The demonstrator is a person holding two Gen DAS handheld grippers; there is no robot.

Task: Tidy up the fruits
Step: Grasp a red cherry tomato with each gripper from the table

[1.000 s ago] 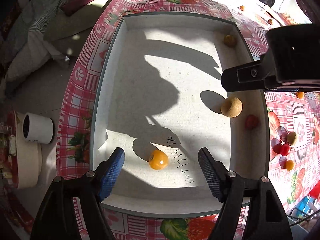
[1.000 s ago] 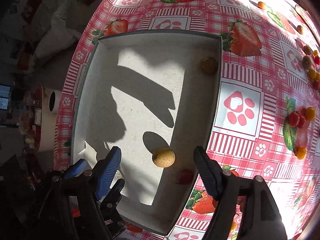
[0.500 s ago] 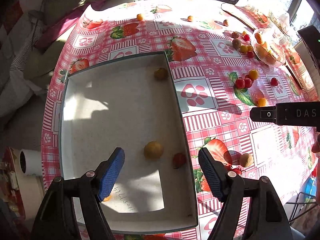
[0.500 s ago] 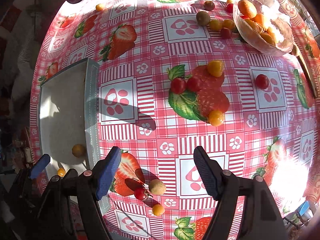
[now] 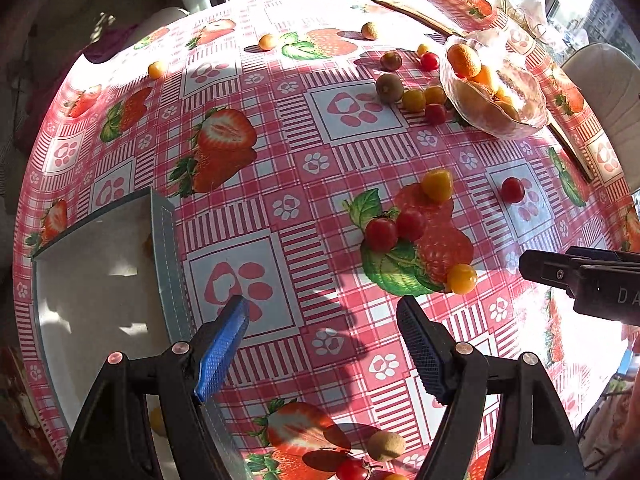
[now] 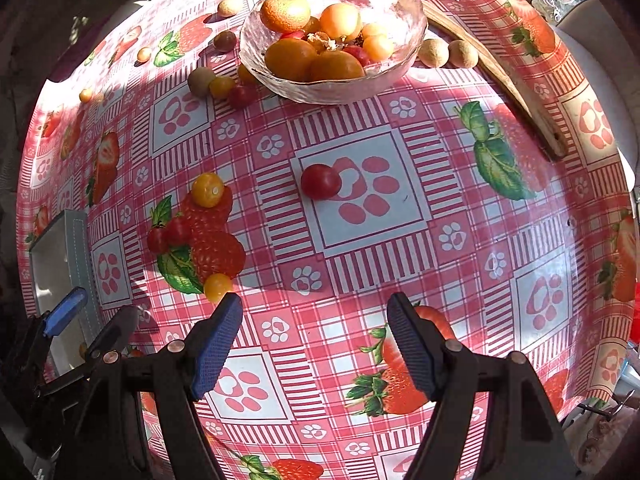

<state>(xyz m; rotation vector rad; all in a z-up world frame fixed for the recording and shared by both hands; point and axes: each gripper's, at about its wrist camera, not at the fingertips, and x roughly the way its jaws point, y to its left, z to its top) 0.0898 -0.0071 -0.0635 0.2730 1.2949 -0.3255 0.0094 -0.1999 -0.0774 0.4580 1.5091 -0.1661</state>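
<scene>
Small fruits lie scattered on the strawberry-print tablecloth. My left gripper (image 5: pixel 322 320) is open and empty above the cloth, just right of the grey tray (image 5: pixel 166 248). Two red tomatoes (image 5: pixel 382 234) and a yellow one (image 5: pixel 462 279) lie ahead of it. My right gripper (image 6: pixel 314 320) is open and empty over bare cloth. A red tomato (image 6: pixel 320 181) lies ahead of it, a yellow tomato (image 6: pixel 217 286) just beyond its left fingertip. The left gripper (image 6: pixel 98 316) shows at the lower left of the right wrist view.
A glass bowl (image 6: pixel 336 88) of oranges and small fruits stands at the back, with more fruits (image 6: pixel 200 80) beside it. A wooden board (image 6: pixel 516 80) lies behind the bowl. A brown fruit (image 5: pixel 386 445) and a red tomato (image 5: pixel 352 469) lie near the table's front edge.
Both grippers have swung right, away from the tray and out over the tablecloth. The tray has slid to the left edge of both views. Both stay open and empty.
</scene>
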